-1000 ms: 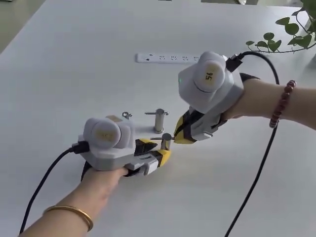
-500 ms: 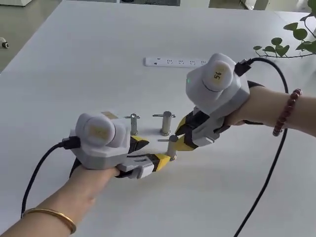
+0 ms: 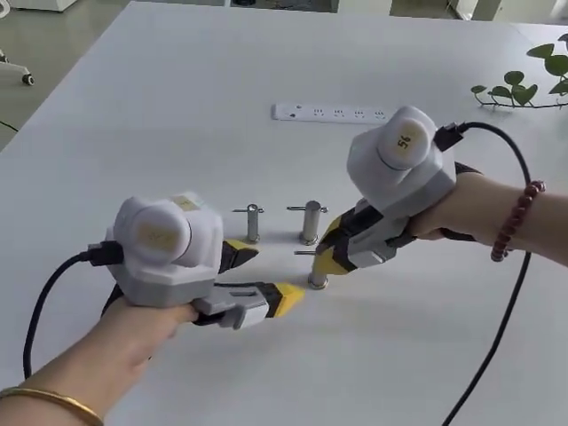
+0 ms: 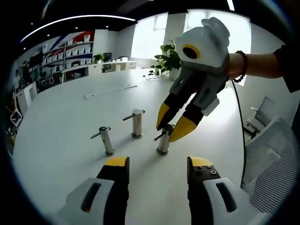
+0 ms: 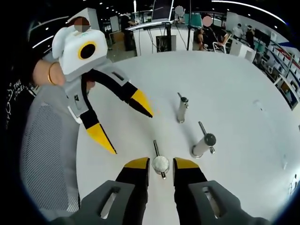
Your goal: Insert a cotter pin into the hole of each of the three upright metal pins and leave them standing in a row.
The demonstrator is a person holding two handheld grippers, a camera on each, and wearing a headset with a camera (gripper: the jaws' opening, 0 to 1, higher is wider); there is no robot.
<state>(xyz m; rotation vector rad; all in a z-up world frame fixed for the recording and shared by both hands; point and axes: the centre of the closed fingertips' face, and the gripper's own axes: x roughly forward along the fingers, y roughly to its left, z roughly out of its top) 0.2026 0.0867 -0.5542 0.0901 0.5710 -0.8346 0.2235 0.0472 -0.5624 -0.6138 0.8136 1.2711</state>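
Three upright metal pins stand on the white table [image 3: 177,106], each with a cotter pin through its top. Two are in a back row: the left pin [image 3: 253,224] [image 4: 107,140] [image 5: 182,110] and the middle pin [image 3: 310,223] [image 4: 137,124] [image 5: 204,144]. The third pin [image 3: 317,276] [image 4: 163,143] [image 5: 160,164] stands nearer, its head between the jaws of my right gripper [image 3: 325,257] [image 4: 166,133] [image 5: 160,161], which is shut on it from above. My left gripper [image 3: 269,273] [image 4: 158,164] [image 5: 127,127] hangs open just left of that pin, holding nothing.
A white power strip [image 3: 333,113] lies at the back of the table. A leafy plant [image 3: 519,89] reaches in at the far right. Black cables [image 3: 497,337] trail from both grippers toward the front edge.
My left gripper has let go of the near pin and drawn back with its jaws open. The right gripper stays on the pin's head. The head camera has shifted.
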